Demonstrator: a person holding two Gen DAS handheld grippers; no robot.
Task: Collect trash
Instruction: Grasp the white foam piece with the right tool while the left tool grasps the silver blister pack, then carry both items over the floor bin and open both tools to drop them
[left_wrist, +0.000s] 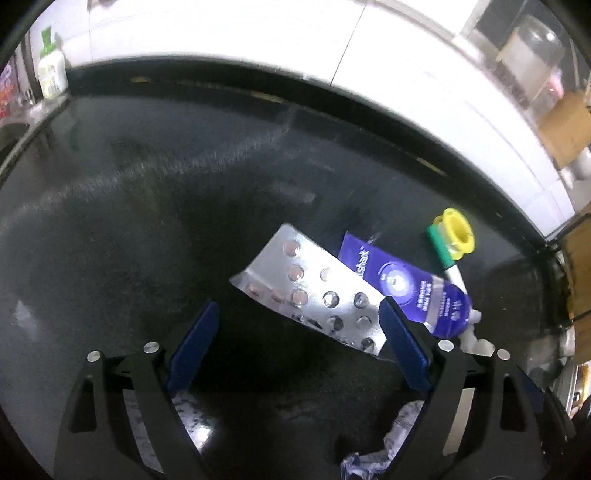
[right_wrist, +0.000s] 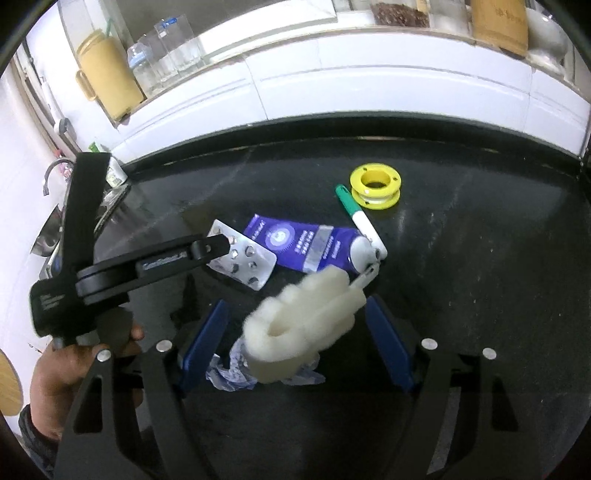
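Observation:
On the black counter (left_wrist: 147, 229) a silver blister pack (left_wrist: 314, 291) lies between the fingers of my left gripper (left_wrist: 298, 306), which is open; its right finger overlaps the pack's edge. A purple tube (left_wrist: 402, 284), a green-capped marker (left_wrist: 441, 251) and a yellow spool (left_wrist: 456, 236) lie just beyond. In the right wrist view a white foam brush (right_wrist: 299, 321) lies between the wide-apart fingers of my right gripper (right_wrist: 297, 304), with a crumpled wrapper (right_wrist: 229, 373) under it. A left-gripper finger (right_wrist: 210, 249) rests over the blister pack (right_wrist: 245, 260).
A person's hand (right_wrist: 74, 369) holds the left gripper. A sink with a faucet (right_wrist: 51, 173) is at the counter's left end. White tiles back the counter; a yellow jug (right_wrist: 107, 81) and glass jars stand on the ledge above. A green-capped bottle (left_wrist: 51, 74) stands far left.

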